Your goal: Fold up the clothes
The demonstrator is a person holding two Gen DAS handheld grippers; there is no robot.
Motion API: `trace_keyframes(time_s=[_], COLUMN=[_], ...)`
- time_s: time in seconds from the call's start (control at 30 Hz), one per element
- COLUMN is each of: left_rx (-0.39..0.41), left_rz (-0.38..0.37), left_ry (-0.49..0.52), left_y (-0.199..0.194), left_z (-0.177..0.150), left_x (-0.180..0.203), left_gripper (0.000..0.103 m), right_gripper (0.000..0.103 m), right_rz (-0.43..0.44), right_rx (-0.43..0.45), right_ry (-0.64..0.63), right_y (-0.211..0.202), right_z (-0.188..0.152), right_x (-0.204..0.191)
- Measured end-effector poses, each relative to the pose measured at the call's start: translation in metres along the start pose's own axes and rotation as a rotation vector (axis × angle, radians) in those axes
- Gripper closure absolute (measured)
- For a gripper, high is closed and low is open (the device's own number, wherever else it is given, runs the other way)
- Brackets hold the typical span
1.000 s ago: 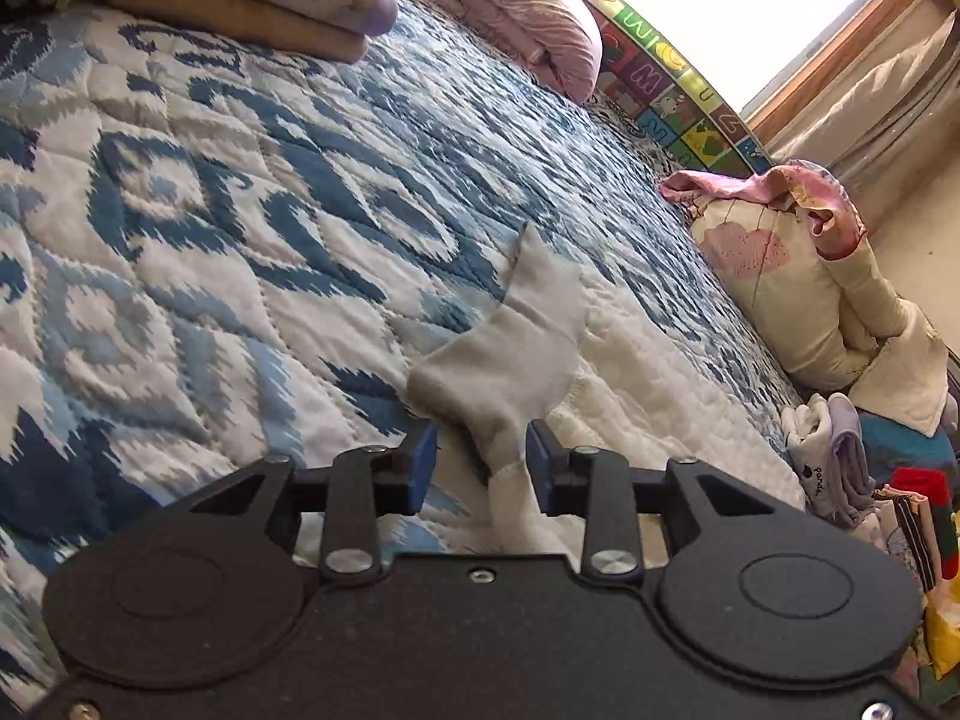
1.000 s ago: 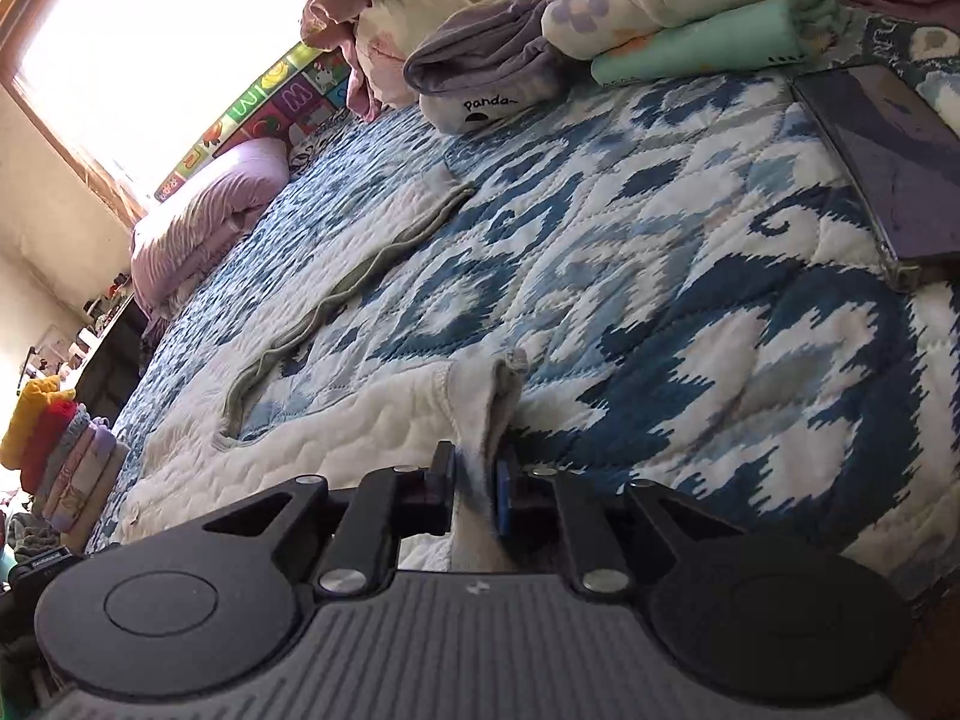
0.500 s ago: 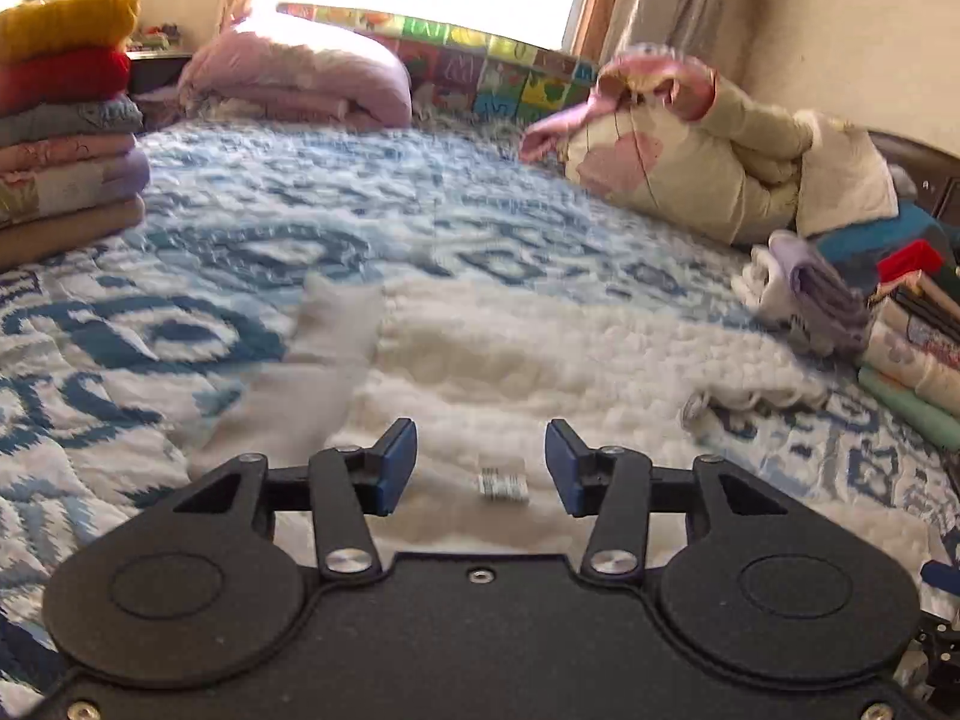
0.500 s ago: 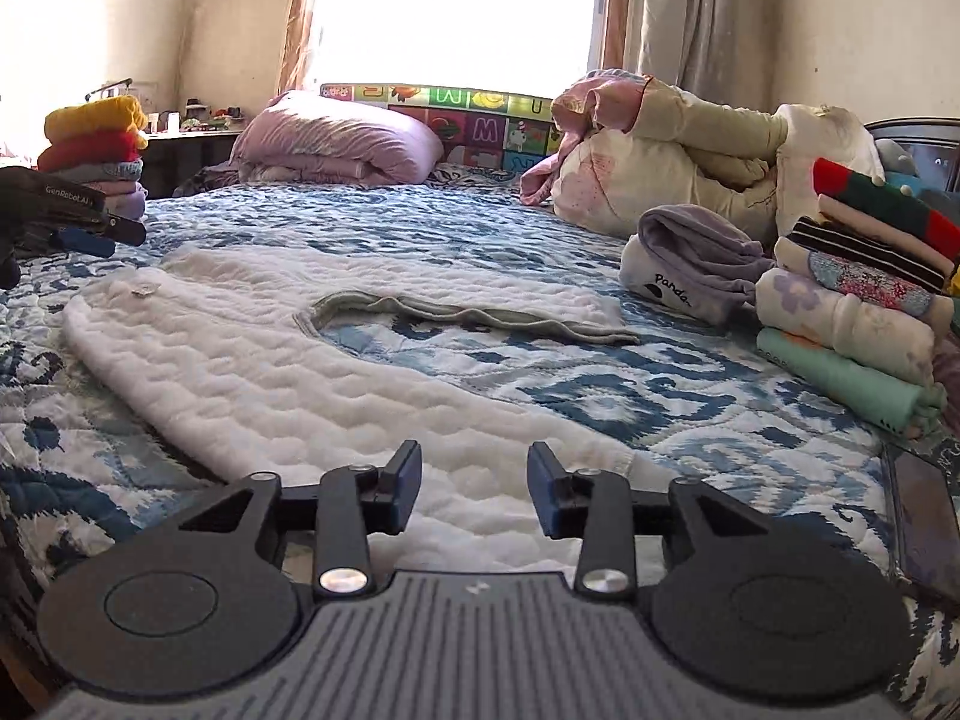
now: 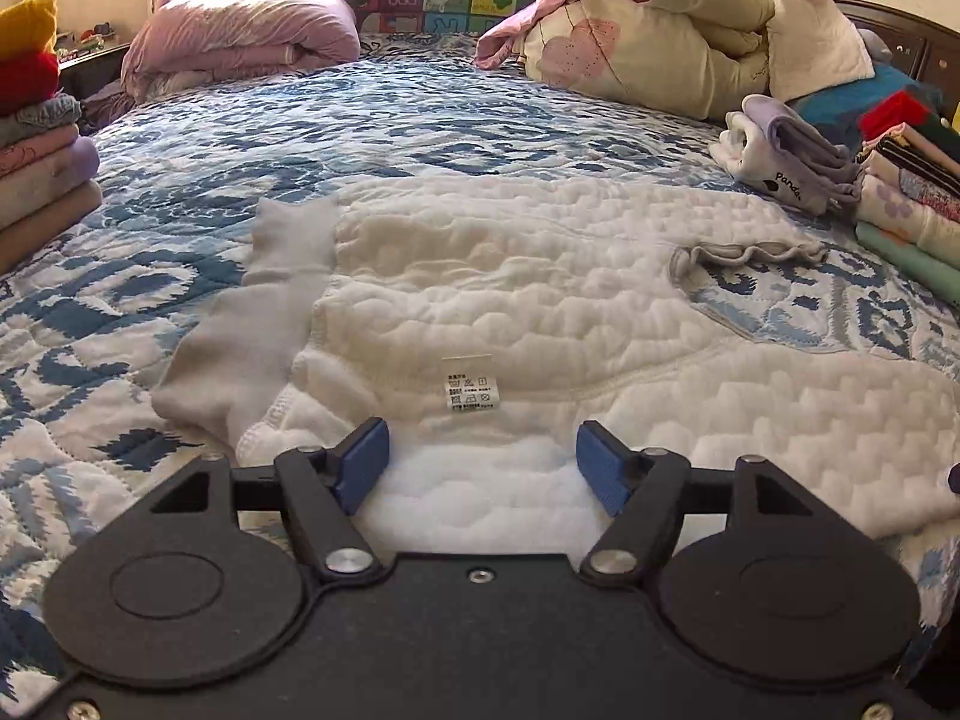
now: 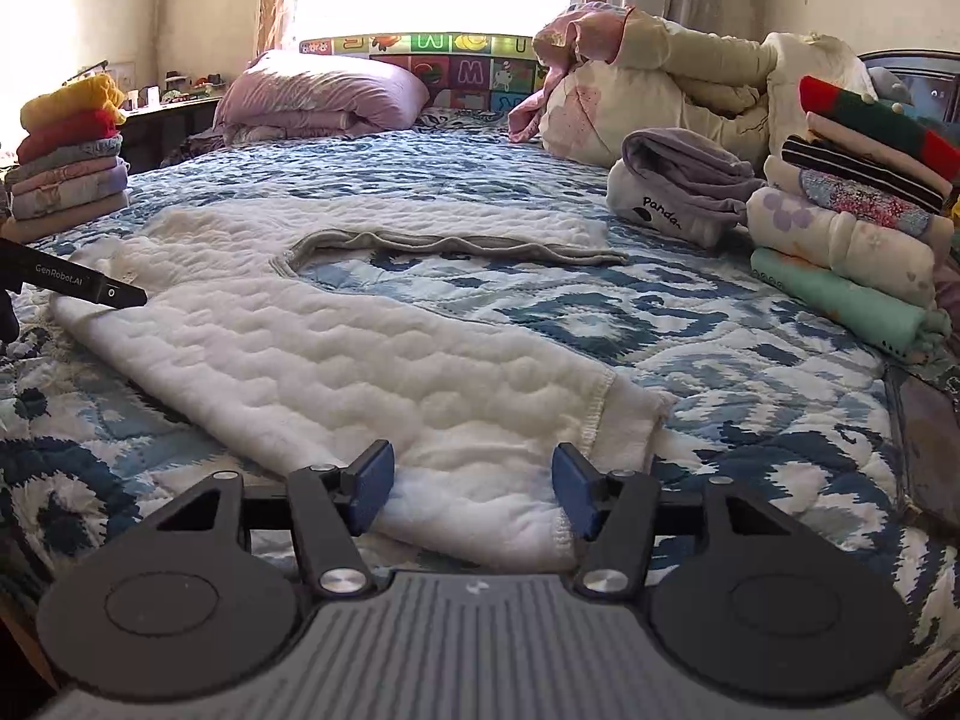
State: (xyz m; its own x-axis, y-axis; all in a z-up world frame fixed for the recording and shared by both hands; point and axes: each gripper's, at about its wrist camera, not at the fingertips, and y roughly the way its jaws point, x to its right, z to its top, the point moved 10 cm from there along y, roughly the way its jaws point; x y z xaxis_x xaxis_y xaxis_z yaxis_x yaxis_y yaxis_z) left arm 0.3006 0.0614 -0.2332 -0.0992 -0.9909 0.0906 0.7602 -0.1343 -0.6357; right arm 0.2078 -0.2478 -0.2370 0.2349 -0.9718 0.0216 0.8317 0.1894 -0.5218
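Observation:
White quilted trousers (image 5: 540,300) lie flat and inside out on the blue patterned bedspread (image 5: 360,120), with a grey waistband (image 5: 258,312) at the left and a care label (image 5: 471,390) showing. My left gripper (image 5: 483,462) hovers over the waist end. Its jaws are opening and the cloth lies under them, untouched by the pads. In the right wrist view one leg of the trousers (image 6: 336,360) runs toward my right gripper (image 6: 474,480). Its jaws are opening too, low over the leg's cuff (image 6: 624,420), gripping nothing. A black part of the left gripper (image 6: 78,285) shows at the left edge.
Stacks of folded clothes stand at the left (image 6: 66,156) and right (image 6: 852,210) of the bed. A folded purple garment (image 6: 678,186) lies by the right stack. A pink duvet (image 6: 324,96) and a cream bedding pile (image 6: 660,96) sit at the back. A dark flat slab (image 6: 924,450) lies near the right edge.
Both grippers were rolled sideways, the left closed around the grey band and the right around the cuff. They have rolled level, let go and spread their jaws; the trousers now lie flat.

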Motion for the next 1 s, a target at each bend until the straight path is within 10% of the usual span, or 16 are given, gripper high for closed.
trace_keyframes(time_s=[0.33, 0.6, 1.0], left_rx=[0.175, 0.166, 0.151], left_rz=[0.077, 0.080, 0.262], left_ry=[-0.041, 0.037, 0.703], left_y=[-0.060, -0.088, -0.095], left_z=[-0.001, 0.014, 0.013], left_x=[-0.005, 0.003, -0.012], left_gripper=[0.019, 0.013, 0.012], right_gripper=[0.043, 0.043, 0.043], right_rz=[-0.038, -0.070, -0.133], right_rx=[0.126, 0.188, 0.134], right_ry=[-0.155, -0.305, -0.619], right_y=[-0.044, -0.061, -0.062], right_z=[0.010, 0.012, -0.015], right_x=[-0.004, -0.015, -0.023])
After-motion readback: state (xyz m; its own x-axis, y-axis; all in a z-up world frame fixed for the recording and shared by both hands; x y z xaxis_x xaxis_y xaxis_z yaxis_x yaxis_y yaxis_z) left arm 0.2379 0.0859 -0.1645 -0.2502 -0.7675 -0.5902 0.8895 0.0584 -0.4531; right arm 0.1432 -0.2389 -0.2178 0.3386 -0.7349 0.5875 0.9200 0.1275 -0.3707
